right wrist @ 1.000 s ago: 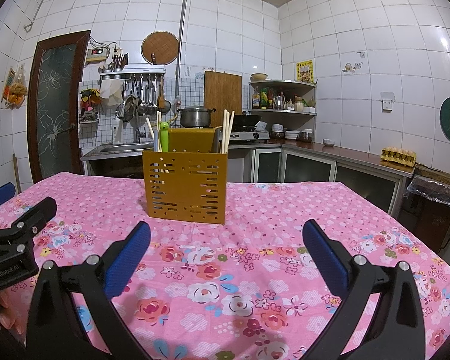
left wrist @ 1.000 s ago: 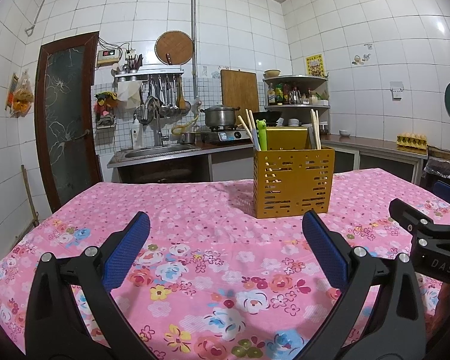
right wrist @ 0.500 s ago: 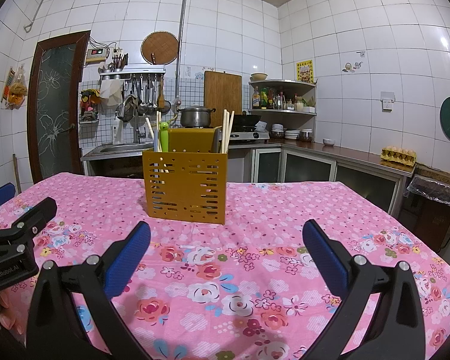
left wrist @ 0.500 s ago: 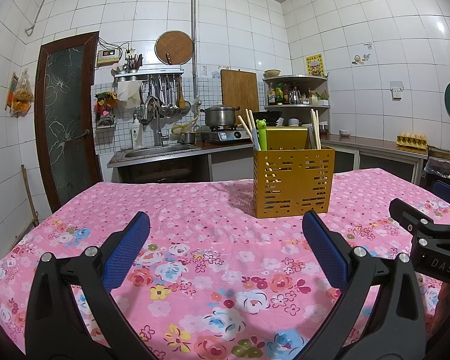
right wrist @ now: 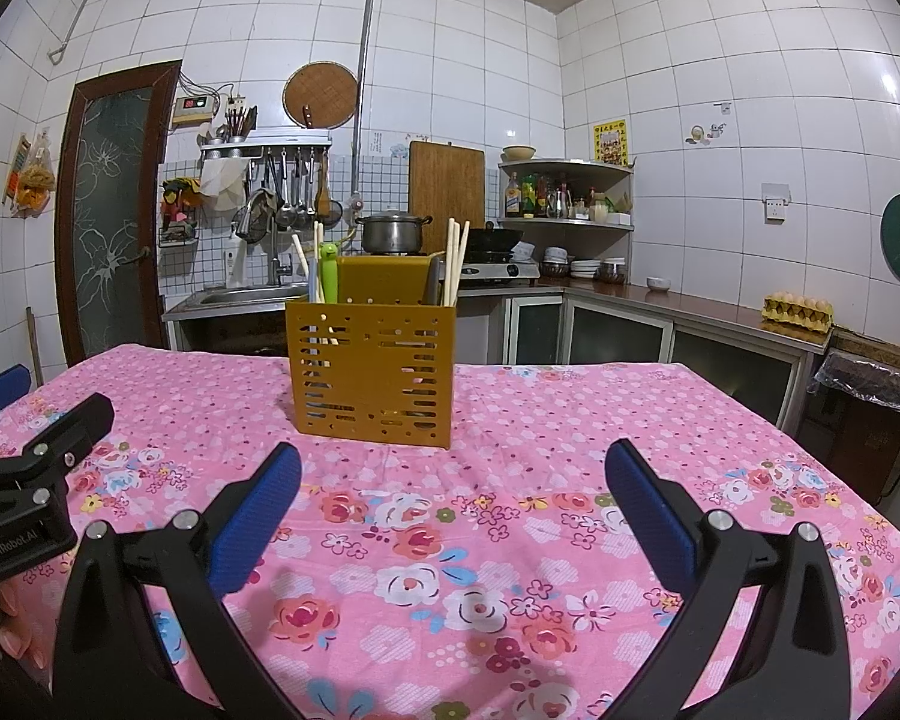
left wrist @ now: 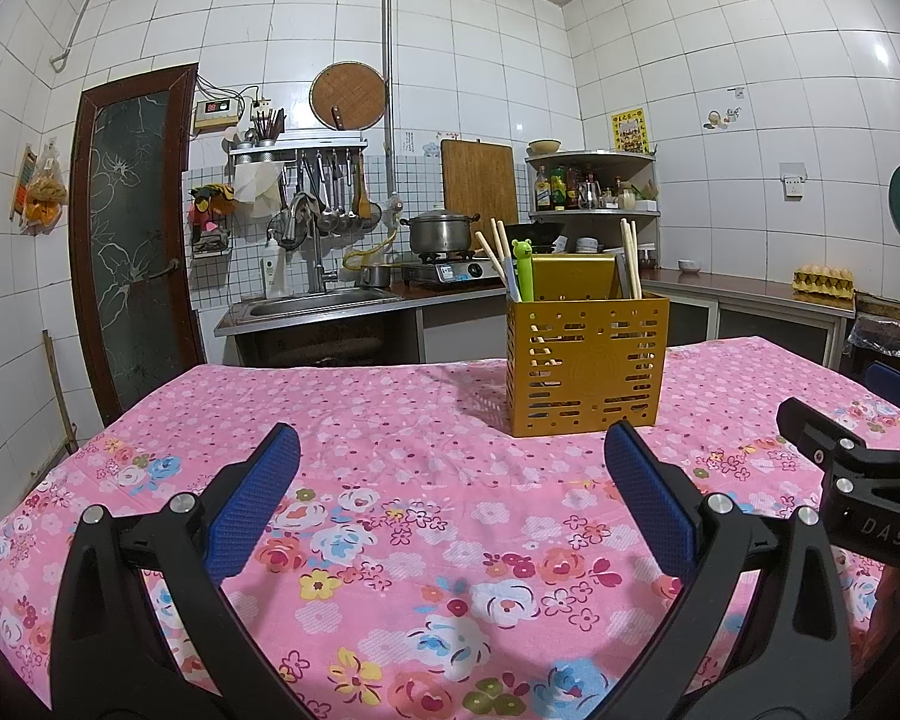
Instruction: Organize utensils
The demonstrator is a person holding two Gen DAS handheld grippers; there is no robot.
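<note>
A yellow slotted utensil holder point(left wrist: 588, 363) stands upright on the pink floral tablecloth point(left wrist: 390, 480); it also shows in the right wrist view point(right wrist: 373, 375). Wooden chopsticks point(left wrist: 630, 267) and a green frog-topped utensil point(left wrist: 523, 270) stick up from it. My left gripper point(left wrist: 450, 498) is open and empty, held low over the cloth, well short of the holder. My right gripper point(right wrist: 453, 501) is open and empty, also short of the holder. Each gripper shows at the edge of the other's view.
The table's far edge lies just behind the holder. Beyond it are a sink counter point(left wrist: 318, 303), a stove with a pot point(left wrist: 441, 234) and a corner shelf point(right wrist: 564, 192). An egg tray point(right wrist: 798, 307) sits on the right counter. A door point(left wrist: 132, 228) is at the left.
</note>
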